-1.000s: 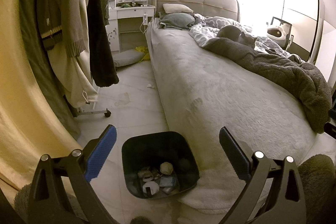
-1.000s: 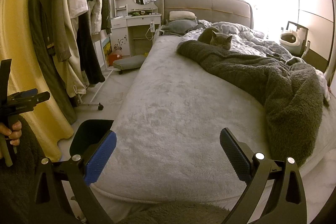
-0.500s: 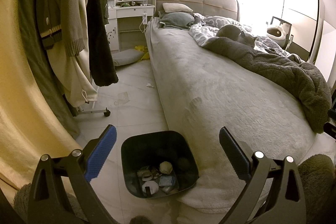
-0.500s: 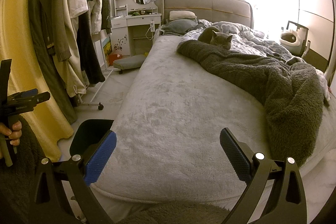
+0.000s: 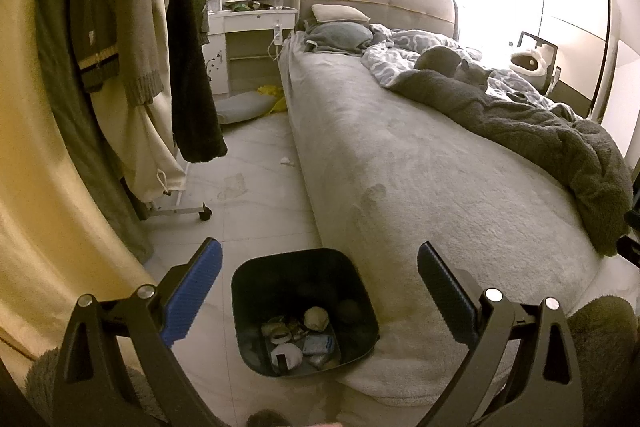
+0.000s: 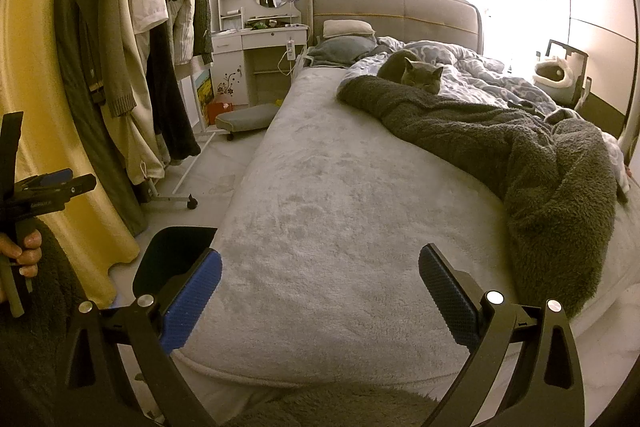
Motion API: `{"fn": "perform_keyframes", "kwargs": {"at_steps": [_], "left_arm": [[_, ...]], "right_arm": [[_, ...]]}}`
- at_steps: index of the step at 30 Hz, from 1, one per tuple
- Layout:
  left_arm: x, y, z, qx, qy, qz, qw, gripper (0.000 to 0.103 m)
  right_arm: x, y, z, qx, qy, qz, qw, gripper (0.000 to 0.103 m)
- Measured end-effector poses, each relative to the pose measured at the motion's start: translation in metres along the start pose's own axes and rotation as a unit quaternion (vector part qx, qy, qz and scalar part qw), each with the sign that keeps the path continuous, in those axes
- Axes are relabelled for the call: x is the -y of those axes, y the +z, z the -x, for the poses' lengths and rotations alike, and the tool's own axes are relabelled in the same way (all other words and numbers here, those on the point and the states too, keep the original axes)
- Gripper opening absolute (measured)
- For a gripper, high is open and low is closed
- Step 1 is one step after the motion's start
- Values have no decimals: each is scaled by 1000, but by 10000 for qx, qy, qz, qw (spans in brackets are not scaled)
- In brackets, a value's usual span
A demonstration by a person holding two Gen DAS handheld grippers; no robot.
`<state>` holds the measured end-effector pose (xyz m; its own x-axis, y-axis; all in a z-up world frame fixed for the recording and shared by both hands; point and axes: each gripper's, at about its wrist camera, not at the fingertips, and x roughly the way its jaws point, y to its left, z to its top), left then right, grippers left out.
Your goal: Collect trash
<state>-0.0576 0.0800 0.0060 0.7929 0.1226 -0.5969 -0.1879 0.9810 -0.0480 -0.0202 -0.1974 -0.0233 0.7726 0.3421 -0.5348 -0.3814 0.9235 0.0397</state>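
Observation:
A dark bin (image 5: pixel 304 307) stands on the floor by the bed's corner, with several pieces of trash in its bottom. My left gripper (image 5: pixel 318 291) hangs open right above it, nothing between its fingers. A small white scrap (image 5: pixel 286 160) lies on the floor beside the bed, farther along. A flat clear wrapper (image 5: pixel 233 184) lies on the tiles near it. My right gripper (image 6: pixel 320 293) is open over the bed's near end, holding nothing. From the right wrist view the bin (image 6: pixel 172 259) shows at lower left, and the left gripper (image 6: pixel 44 187) is at the far left in a hand.
A grey bed (image 5: pixel 420 167) fills the right side, with a dark blanket (image 6: pixel 500 147) and a grey cat (image 6: pixel 416 71) on it. Hanging clothes on a wheeled rack (image 5: pixel 176 211) and a yellow curtain (image 5: pixel 36 207) line the left. A white vanity (image 5: pixel 252 39) stands at the back.
The left wrist view has shifted very slightly. Both grippers stay open and nothing was picked up or dropped.

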Motion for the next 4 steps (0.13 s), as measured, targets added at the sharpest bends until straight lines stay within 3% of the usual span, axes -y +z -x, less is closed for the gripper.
{"fn": "perform_keyframes", "kwargs": {"at_steps": [4], "left_arm": [[1,1,-2,-32,-10,-15,10000,100]], "right_arm": [[0,0,-1,-2,1,-1,10000,100]]}}
